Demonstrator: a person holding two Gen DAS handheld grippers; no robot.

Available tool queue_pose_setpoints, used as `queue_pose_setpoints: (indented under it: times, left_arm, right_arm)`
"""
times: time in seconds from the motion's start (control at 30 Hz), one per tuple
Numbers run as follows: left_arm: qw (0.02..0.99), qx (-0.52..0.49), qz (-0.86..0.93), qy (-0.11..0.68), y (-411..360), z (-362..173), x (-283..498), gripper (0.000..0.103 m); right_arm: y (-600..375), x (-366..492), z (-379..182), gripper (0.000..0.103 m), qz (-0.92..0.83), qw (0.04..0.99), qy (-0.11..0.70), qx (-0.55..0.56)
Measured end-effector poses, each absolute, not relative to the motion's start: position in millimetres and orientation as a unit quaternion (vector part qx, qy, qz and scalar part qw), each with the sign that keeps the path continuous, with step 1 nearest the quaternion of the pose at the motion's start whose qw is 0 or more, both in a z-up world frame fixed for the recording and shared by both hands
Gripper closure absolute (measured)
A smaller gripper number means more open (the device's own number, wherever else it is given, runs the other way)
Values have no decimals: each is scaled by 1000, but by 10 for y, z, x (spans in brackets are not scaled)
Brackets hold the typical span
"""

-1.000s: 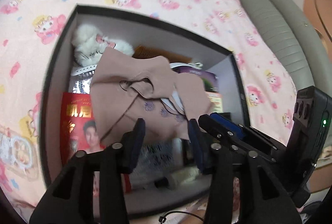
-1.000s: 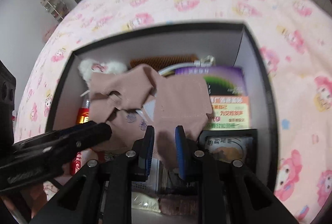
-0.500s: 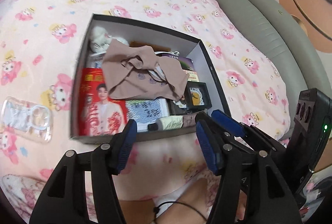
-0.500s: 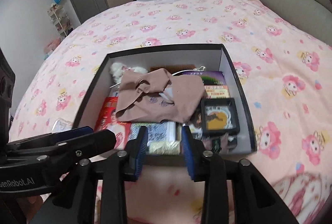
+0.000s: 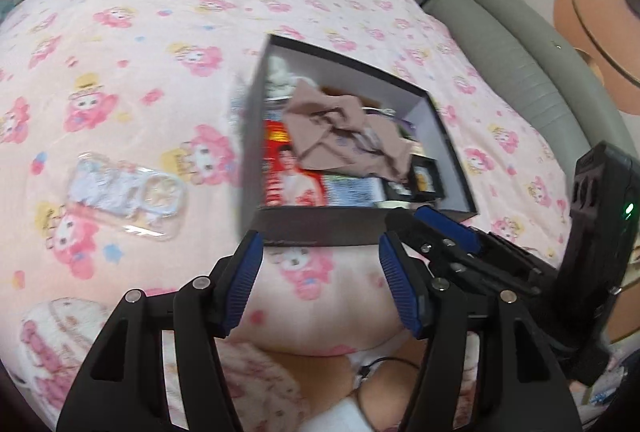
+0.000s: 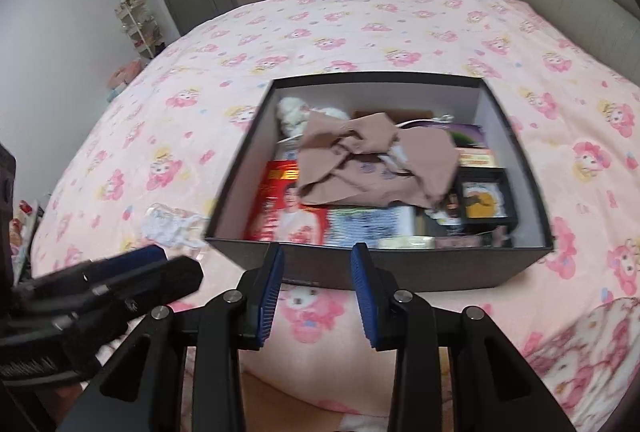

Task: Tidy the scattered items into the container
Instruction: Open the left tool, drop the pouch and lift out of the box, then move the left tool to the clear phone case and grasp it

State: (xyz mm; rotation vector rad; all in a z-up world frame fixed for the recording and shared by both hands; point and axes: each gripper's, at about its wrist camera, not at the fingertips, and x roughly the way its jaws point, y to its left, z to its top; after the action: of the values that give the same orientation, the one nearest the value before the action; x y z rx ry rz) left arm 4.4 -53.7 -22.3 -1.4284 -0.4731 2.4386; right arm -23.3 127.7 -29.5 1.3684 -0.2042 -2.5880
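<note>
A black box [image 6: 400,268] sits on the pink patterned bed, also in the left wrist view [image 5: 340,232]. A crumpled beige garment [image 6: 372,164] lies on top of its contents, visible from the left too [image 5: 344,136]. A clear phone case [image 5: 124,192] lies on the bedspread left of the box, blurred in the right wrist view [image 6: 172,228]. My left gripper [image 5: 320,284] hovers open and empty in front of the box's near wall. My right gripper [image 6: 316,288] is likewise open and empty before that wall. Each gripper shows in the other's view: right [image 5: 406,216], left [image 6: 176,264].
Inside the box are a red magazine [image 6: 284,200], a white plush toy [image 6: 292,112], a black framed item [image 6: 484,200] and booklets. A grey padded headboard [image 5: 532,72] borders the bed on the right. A door and wardrobe stand beyond the bed. A person's leg [image 5: 320,372] is below the grippers.
Both grippers have drawn back from over the box, risen, and widened their jaws. The beige garment, earlier at their fingertips, now lies loose in the box.
</note>
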Motion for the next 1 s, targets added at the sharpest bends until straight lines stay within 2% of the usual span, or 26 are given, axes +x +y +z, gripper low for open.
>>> queue_pose_setpoints:
  times: [0.4, 0.6, 0.87, 0.93, 1.0]
  left_arm:
    - [38, -489, 839, -238, -1777, -458, 135, 42]
    - [6, -511, 816, -271, -2253, -766, -57, 42]
    - [-26, -573, 790, -216, -2540, -1219, -574, 42]
    - [-29, -584, 782, -216, -2602, -1335, -692, 42]
    - [-28, -590, 776, -221, -2639, -1402, -772, 43]
  right_arm:
    - [100, -495, -556, 72, -834, 222, -44, 503]
    - [-362, -690, -851, 71, -811, 238, -21, 534]
    - [-678, -927, -1273, 69, -788, 239, 33, 566]
    - [-703, -993, -1375, 62, -782, 228, 39, 579]
    - [-760, -1011, -1472, 61, -786, 207, 67, 579]
